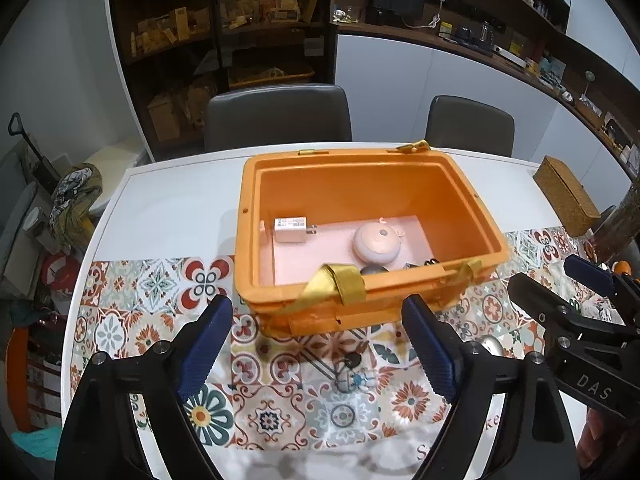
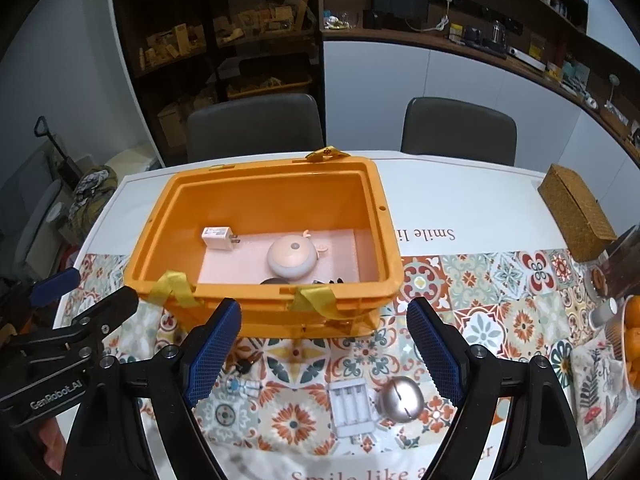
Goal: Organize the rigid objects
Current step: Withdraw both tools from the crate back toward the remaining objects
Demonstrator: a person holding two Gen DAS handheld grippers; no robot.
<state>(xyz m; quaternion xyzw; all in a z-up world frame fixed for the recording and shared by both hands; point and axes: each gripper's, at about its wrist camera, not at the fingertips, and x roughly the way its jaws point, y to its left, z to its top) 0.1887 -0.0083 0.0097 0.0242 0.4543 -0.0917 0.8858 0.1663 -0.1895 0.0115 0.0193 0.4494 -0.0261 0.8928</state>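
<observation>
An orange plastic bin (image 1: 476, 216) (image 2: 160, 216) with yellow straps stands on the patterned tablecloth. Inside lie a white plug adapter (image 1: 290, 229) (image 2: 218, 238), a round pink device (image 1: 378, 242) (image 2: 292, 258) and some dark items at the near wall. In front of the bin lie an astronaut keychain (image 1: 354, 376) (image 2: 242, 384), a white battery holder (image 2: 352, 406) and a silver round object (image 2: 400, 398) (image 1: 491, 345). My left gripper (image 1: 318, 344) is open and empty above the keychain. My right gripper (image 2: 324, 350) is open and empty above the battery holder.
A woven box (image 1: 566, 196) (image 2: 576, 218) sits at the right of the white table. A bowl of oranges (image 2: 632, 344) stands at the right edge. Two grey chairs (image 1: 278, 116) (image 2: 458, 130) stand behind the table, with shelves beyond.
</observation>
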